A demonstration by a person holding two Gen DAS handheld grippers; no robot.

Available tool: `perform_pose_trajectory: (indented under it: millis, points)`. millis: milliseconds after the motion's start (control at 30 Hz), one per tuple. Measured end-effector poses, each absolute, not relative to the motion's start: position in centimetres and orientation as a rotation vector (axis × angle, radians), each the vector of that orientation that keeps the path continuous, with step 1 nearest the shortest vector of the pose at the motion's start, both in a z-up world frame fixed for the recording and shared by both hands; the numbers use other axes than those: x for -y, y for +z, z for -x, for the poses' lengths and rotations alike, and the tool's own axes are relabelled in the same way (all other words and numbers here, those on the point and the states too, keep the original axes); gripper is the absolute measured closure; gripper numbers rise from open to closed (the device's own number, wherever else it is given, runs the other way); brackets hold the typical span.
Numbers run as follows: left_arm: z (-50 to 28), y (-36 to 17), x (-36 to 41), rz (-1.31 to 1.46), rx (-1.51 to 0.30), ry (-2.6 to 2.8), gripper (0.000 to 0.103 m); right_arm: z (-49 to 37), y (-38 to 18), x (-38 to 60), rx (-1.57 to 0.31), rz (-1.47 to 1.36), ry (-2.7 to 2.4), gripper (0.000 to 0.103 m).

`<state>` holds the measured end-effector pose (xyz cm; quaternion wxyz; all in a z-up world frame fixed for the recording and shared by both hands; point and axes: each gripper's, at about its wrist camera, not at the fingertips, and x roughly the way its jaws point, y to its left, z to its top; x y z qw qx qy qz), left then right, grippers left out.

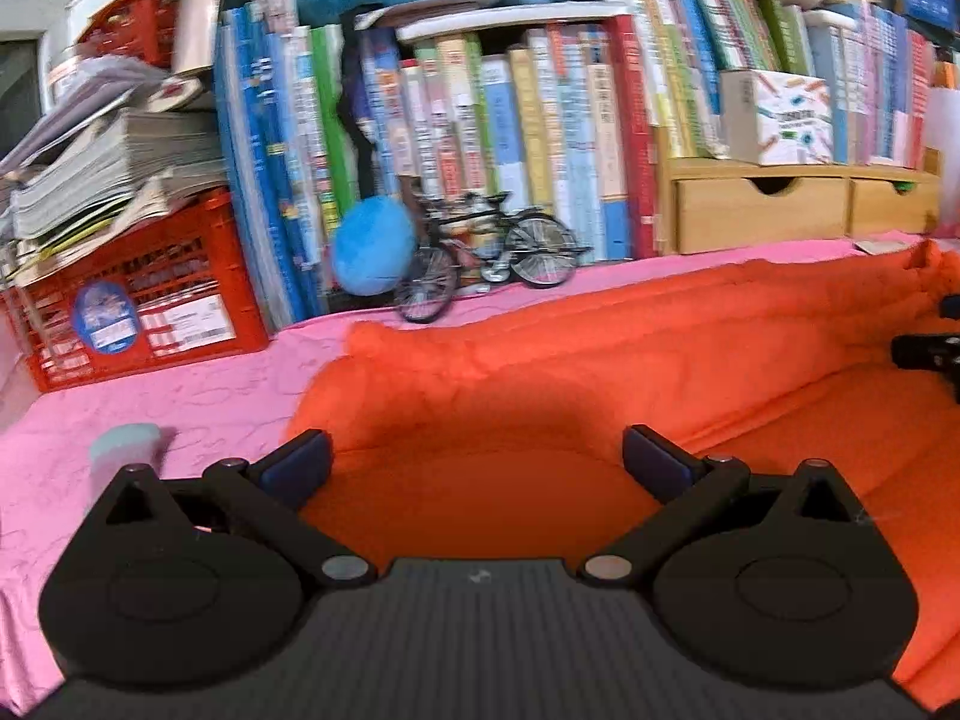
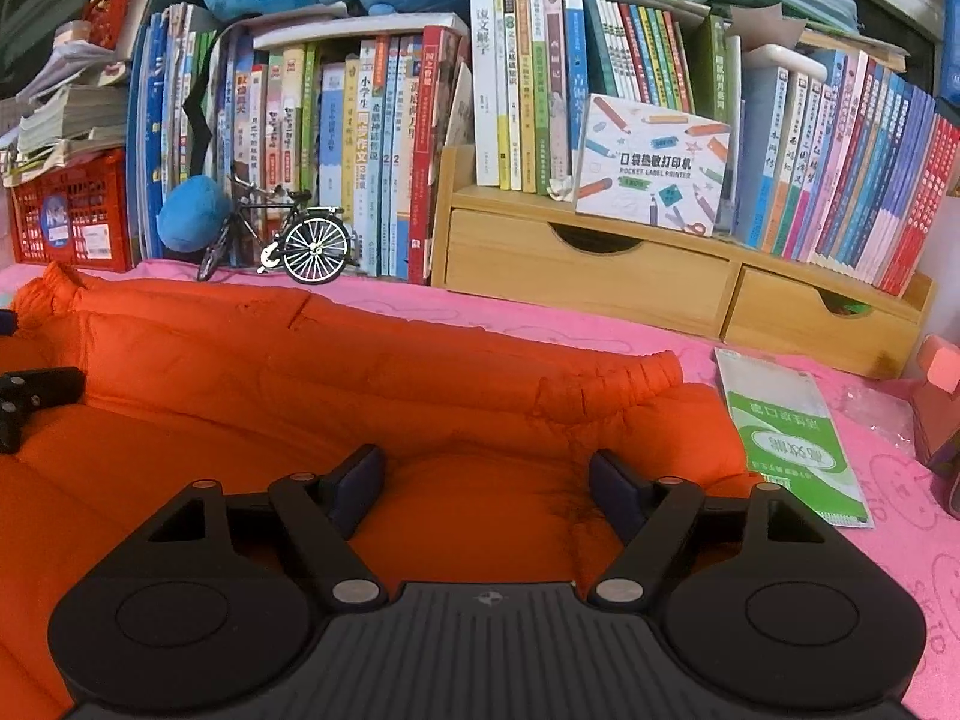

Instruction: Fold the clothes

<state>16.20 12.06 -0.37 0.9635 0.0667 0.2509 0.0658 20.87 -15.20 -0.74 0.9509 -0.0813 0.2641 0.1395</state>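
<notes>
An orange garment (image 1: pixel 570 372) lies spread on the pink cloth-covered table (image 1: pixel 150 408). It also shows in the right wrist view (image 2: pixel 270 378), with an elastic cuff or waistband (image 2: pixel 606 384) at its right end. My left gripper (image 1: pixel 477 462) is open, low over the garment's left part, with nothing between its fingers. My right gripper (image 2: pixel 486 486) is open over the garment's right part, empty. The right gripper's tip shows at the right edge of the left wrist view (image 1: pixel 927 351), and the left gripper's at the left edge of the right wrist view (image 2: pixel 36 396).
Along the back stand rows of books (image 1: pixel 480 120), a red crate (image 1: pixel 138 312), a model bicycle (image 1: pixel 486 252), a blue plush (image 1: pixel 372 246) and a wooden drawer unit (image 2: pixel 660 276). A green-and-white packet (image 2: pixel 786 432) lies right of the garment. A pale cylinder (image 1: pixel 123 450) stands at left.
</notes>
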Motion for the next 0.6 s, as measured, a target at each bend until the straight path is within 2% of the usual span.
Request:
perform_pose_trajectory:
  millis: [133, 300, 600]
  points:
    - [-15.8, -0.5, -14.4, -0.1, -0.522, 0.221, 0.0, -20.9, -0.7, 15.3, -0.537, 0.159, 0.284, 0.028]
    - [-15.6, -0.8, -18.7, 0.092, -0.588, 0.228, 0.0, -20.9, -0.7, 15.2, -0.533, 0.161, 0.282, 0.027]
    - [-15.8, -0.8, -17.2, -0.011, -0.592, 0.274, 0.0, -20.2, -0.4, 15.0, -0.499, 0.154, 0.25, 0.025]
